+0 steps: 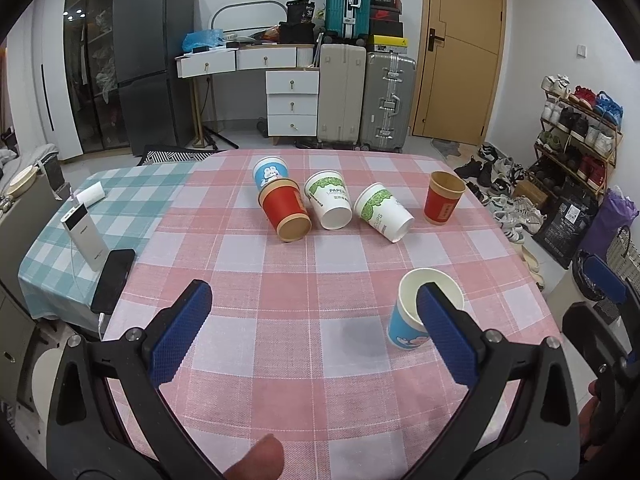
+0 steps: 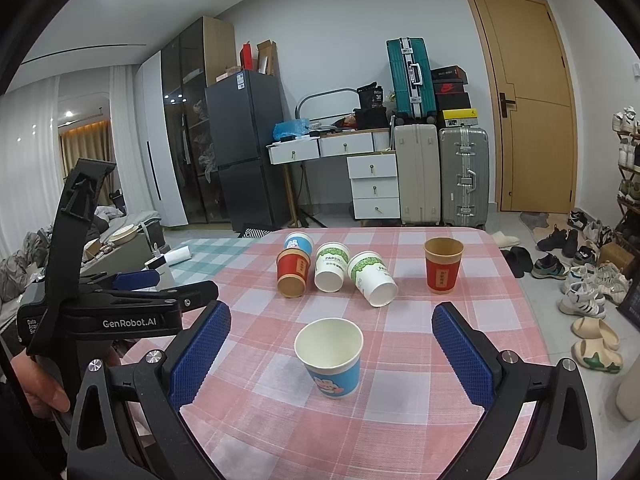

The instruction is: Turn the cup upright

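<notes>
Both grippers, left (image 1: pixel 314 316) and right (image 2: pixel 332 340), hang wide open and empty over the checked table (image 2: pixel 400 420); four paper cups (image 2: pixel 332 268) lie toppled mid-table, packed close; a reach for one could nudge neighbours rolling.

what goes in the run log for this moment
left gripper open | right gripper open | upright: blue cup, red cup | four cups lying

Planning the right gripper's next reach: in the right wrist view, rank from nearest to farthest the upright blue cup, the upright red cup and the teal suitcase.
1. Upright blue cup, between the right gripper fingers, ahead.
2. Upright red cup, farther back, to the right.
3. Teal suitcase, against the far wall.
</notes>
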Demonstrator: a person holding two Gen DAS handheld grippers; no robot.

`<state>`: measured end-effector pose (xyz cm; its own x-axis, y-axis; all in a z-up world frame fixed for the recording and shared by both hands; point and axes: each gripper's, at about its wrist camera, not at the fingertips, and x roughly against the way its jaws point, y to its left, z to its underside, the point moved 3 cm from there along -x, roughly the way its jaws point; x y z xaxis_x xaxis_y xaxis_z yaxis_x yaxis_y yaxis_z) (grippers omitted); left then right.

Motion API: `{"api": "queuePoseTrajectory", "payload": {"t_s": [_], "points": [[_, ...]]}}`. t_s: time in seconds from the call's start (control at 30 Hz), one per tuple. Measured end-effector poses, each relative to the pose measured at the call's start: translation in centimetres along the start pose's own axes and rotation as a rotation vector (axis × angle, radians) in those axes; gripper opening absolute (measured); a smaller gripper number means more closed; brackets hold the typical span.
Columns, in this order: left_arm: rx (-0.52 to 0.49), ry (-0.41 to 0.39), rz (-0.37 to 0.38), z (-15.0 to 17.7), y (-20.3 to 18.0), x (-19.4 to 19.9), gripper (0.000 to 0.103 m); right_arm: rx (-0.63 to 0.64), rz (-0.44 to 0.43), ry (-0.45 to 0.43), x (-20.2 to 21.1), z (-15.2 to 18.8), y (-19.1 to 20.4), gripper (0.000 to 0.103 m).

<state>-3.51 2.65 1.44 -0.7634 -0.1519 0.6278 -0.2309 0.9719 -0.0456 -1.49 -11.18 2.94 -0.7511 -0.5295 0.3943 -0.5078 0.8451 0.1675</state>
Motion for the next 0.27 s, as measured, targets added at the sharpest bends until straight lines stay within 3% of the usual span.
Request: {"api": "queuePoseTrajectory", "payload": {"t_s": [0.27], "points": [[-0.001,0.009,0.035,0.1,0.3,-0.7,0.102,-0.032,0.023,0.014,-0.4,0.7,-1.5,0.103]]}}
